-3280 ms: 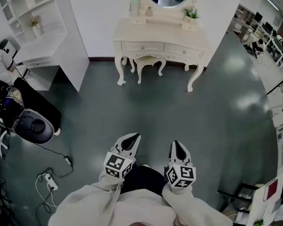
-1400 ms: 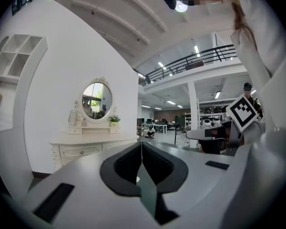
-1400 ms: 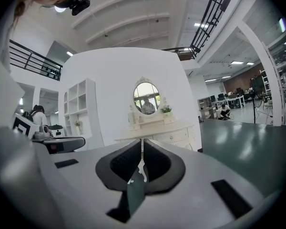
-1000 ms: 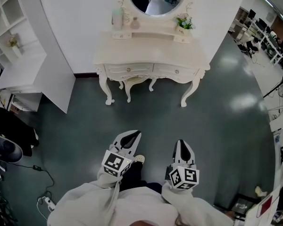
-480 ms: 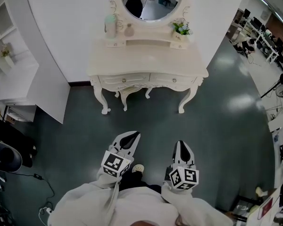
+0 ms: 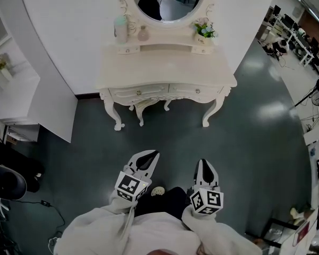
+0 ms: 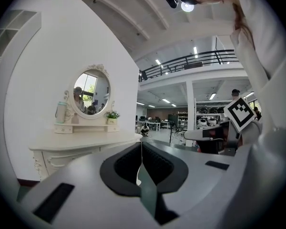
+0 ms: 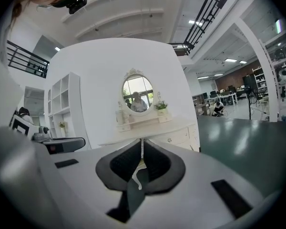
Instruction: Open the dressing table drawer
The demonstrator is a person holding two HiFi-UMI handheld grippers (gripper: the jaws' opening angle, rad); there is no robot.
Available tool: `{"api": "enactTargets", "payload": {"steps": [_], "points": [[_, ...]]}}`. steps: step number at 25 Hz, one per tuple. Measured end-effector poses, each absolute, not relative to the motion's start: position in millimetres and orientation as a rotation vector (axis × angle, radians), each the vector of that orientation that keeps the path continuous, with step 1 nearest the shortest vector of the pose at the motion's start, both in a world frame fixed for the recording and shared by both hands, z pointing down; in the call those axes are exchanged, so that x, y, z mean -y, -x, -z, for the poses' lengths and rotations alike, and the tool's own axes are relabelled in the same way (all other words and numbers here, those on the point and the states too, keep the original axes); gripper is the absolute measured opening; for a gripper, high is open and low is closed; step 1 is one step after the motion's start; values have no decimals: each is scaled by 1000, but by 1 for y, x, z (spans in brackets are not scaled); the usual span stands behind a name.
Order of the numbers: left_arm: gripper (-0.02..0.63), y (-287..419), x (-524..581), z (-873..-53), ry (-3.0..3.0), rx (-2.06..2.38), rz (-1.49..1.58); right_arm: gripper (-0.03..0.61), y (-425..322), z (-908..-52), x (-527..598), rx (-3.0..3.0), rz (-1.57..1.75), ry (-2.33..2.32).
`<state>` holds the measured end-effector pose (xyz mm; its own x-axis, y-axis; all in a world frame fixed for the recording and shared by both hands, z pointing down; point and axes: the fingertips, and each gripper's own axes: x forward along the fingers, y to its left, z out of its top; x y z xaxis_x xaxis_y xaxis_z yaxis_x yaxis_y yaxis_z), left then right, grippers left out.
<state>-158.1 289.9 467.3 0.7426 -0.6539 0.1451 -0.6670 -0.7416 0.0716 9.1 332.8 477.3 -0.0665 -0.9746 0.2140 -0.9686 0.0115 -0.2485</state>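
**A:** Left hand-held gripper [image 6: 150,155] and right hand-held gripper [image 6: 202,163] sit side by side at the near edge. Both point at the far wall, each with its jaws pressed together and nothing between them.

**B:** And the target?

**A:** Dead ahead, across the open floor [image 6: 244,142]. The table [image 6: 165,68] stands against the far wall, well apart from both hands. Its near face carries two drawers side by side, the left drawer [image 6: 138,93] and the right drawer [image 6: 197,91], each with a small knob in the middle.

**B:** Which hand is better placed?

**A:** Hardly anything in it. The right one lines up almost exactly with the right drawer's knob, and the left one sits just right of the left drawer's knob. Both are about equally far off.

**B:** So what does the move turn on?

**A:** The drawer fronts run left to right and face us. I'd judge it takes a straight approach, jaws parted for a knob, then a pull back towards the near side.
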Motion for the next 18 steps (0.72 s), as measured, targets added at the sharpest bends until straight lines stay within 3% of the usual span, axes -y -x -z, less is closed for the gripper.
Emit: {"api": "enactTargets", "payload": {"steps": [18], "points": [[18,139,-241,-478,-2749,1137,-179,38,-30,-489,-271,-2312,580,2079]]}}
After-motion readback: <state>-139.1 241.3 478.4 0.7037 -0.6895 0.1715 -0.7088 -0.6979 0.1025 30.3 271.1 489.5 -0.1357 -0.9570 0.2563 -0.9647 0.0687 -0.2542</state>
